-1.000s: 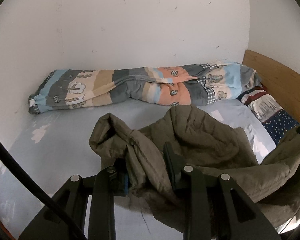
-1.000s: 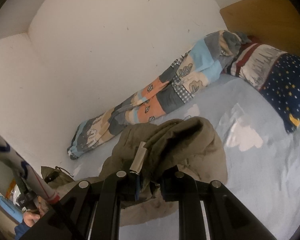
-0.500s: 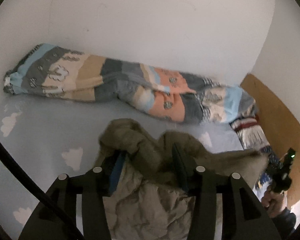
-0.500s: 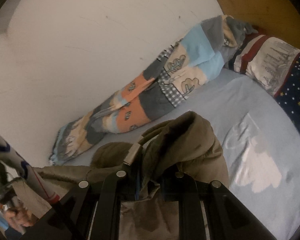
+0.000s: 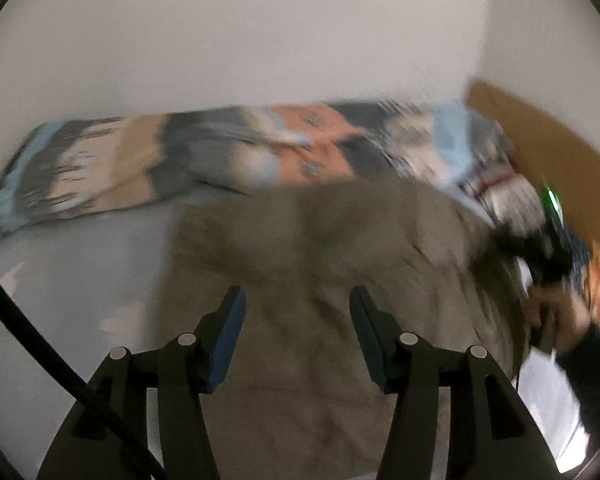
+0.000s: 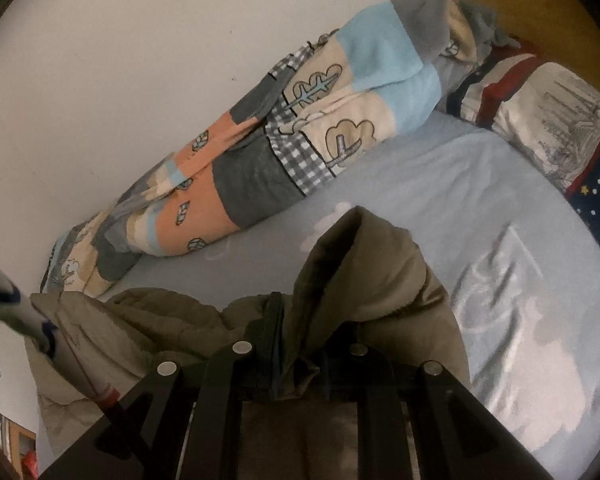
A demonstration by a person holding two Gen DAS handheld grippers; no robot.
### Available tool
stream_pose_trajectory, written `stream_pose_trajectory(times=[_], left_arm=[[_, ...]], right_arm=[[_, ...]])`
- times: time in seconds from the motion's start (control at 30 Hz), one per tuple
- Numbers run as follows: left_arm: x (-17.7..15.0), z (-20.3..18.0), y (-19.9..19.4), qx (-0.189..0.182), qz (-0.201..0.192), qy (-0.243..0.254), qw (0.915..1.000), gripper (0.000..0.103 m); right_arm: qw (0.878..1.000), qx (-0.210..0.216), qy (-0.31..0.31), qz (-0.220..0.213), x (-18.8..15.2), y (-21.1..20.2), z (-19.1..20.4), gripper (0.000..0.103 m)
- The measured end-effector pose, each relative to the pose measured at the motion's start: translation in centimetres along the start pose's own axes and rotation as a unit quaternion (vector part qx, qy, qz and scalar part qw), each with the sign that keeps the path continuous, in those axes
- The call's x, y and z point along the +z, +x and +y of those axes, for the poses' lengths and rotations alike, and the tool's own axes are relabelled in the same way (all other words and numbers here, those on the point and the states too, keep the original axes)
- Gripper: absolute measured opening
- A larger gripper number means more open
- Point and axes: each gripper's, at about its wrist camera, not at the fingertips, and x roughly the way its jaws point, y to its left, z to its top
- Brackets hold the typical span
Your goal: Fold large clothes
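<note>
Olive jacket (image 6: 380, 264), two grippers, one quilt (image 6: 284, 148)

Bare sheet (image 6: 440, 184) lies open between jacket (image 6: 372, 256) and rolled quilt (image 6: 260, 168) along the wall.

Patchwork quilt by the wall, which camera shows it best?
The right wrist view: the quilt is sharp there, with its tree prints and checks readable. The left wrist view shows its whole length along the wall, but smeared by motion blur.
</note>
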Motion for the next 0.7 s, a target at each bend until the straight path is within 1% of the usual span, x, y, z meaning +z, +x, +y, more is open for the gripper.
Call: stream_pose_trajectory(times=[0.07, 0.1, 0.13, 0.23, 0.27, 0.3, 0.33, 0.37, 0.4, 0.47, 0.5, 0.6, 0.7], left_arm=[[-1.1, -3.2, 2.0, -0.020, 0.016, 0.021, 0.9995, 0.053], [-1.4, -4.3, 3.1, -0.024, 0.026, 0.027, 0.9990, 0.053], [-1.6, -5.3, 4.6, -0.022, 0.040, 0.032, 0.9985, 0.053], [-1.8, -6.4, 8.9, 0.014, 0.081, 0.024, 0.9963, 0.053], [-1.7, -6.3, 10.3, 0.025, 0.093, 0.020, 0.9952, 0.054], [-1.6, -6.1, 11.3, 0.032, 0.099, 0.015, 0.9945, 0.055], [-1.5, -5.9, 11.8, 0.035, 0.102, 0.010, 0.9941, 0.055], [-1.3, -5.8, 12.3, 0.036, 0.104, 0.003, 0.9939, 0.056], [-1.2, -5.6, 12.6, 0.036, 0.106, -0.001, 0.9937, 0.057], [-0.9, -5.3, 13.3, 0.038, 0.112, -0.013, 0.9930, 0.058], [-0.9, -5.2, 13.5, 0.039, 0.113, -0.015, 0.9927, 0.059], [-1.0, -5.6, 13.9, 0.048, 0.112, -0.010, 0.9925, 0.061], [-1.0, -5.5, 14.4, 0.051, 0.111, -0.012, 0.9924, 0.063]], right_arm=[[1.000, -0.002, 0.005, 0.009, 0.3, 0.9, 0.0, 0.016], [1.000, -0.001, 0.008, 0.017, 0.3, 1.3, 0.0, 0.017], [0.999, 0.001, 0.016, 0.029, 0.5, 1.8, -0.3, 0.017], [0.997, 0.027, 0.052, 0.044, 0.7, 2.0, -1.3, 0.027], [0.996, 0.040, 0.067, 0.043, 0.7, 1.5, -1.8, 0.034], [0.995, 0.052, 0.074, 0.039, 0.8, 1.0, -2.2, 0.044], [0.995, 0.062, 0.078, 0.031, 0.8, 0.1, -2.5, 0.049], [0.994, 0.068, 0.078, 0.024, 0.9, -0.7, -2.6, 0.063], [0.994, 0.076, 0.076, 0.015, 0.9, -1.7, -3.0, 0.070], [0.993, 0.098, 0.067, 0.004, 0.9, -3.8, -3.5, 0.070], [0.993, 0.103, 0.056, 0.003, 0.7, -4.8, -3.6, 0.070], [0.995, 0.102, 0.009, 0.009, -0.4, -6.4, -2.6, 0.070], [0.995, 0.085, -0.051, 0.031, -2.6, -6.4, -0.8, 0.070]])
